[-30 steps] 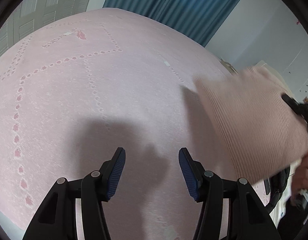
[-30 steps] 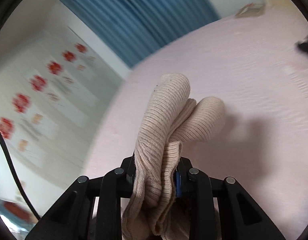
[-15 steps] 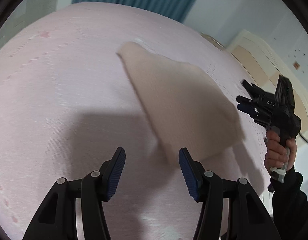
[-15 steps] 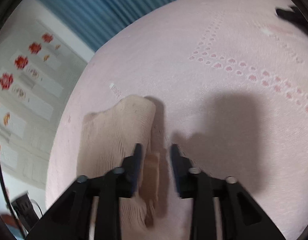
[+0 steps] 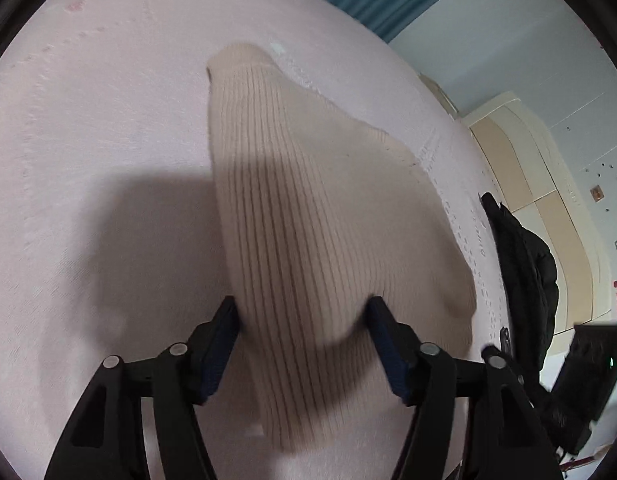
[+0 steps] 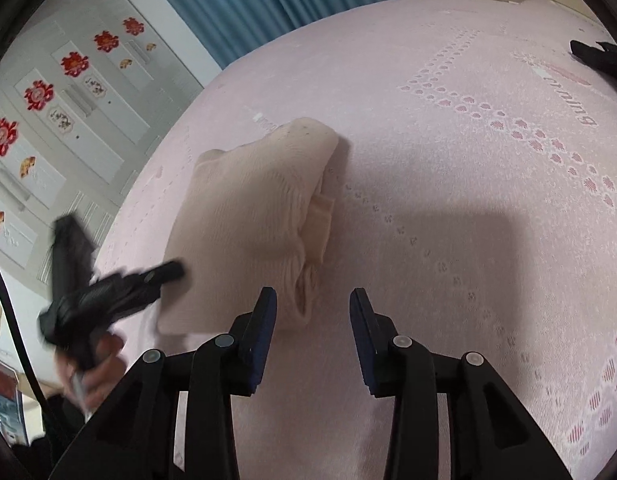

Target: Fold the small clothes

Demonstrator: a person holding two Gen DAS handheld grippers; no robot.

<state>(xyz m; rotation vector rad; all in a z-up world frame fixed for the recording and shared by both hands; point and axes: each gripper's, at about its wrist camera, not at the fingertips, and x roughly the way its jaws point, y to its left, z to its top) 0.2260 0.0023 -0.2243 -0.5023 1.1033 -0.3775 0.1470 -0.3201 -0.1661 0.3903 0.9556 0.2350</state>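
So the beige ribbed knit [image 5: 308,216] is lying flat-ish on the pink bedspread [image 5: 108,120], narrow end pointing at the far side, wide end near us. The left gripper [image 5: 302,312] has just been opening up, and its jaws now stand apart on either side of the knit's near part, with the fabric between them but the pads not pressing on it as far as I can tell. The right gripper [image 6: 312,300] has been opening too and stands apart with nothing in it; the knit's bunched right edge [image 6: 312,216] sits just to the far left of its tips. If I were doing this step, I'd say pinch only the top layer at that near edge, lift low, and carry it toward the far end so the ribs stay lined up. The rumpled edge probably wants smoothing first, otherwise the fold comes out lumpy.
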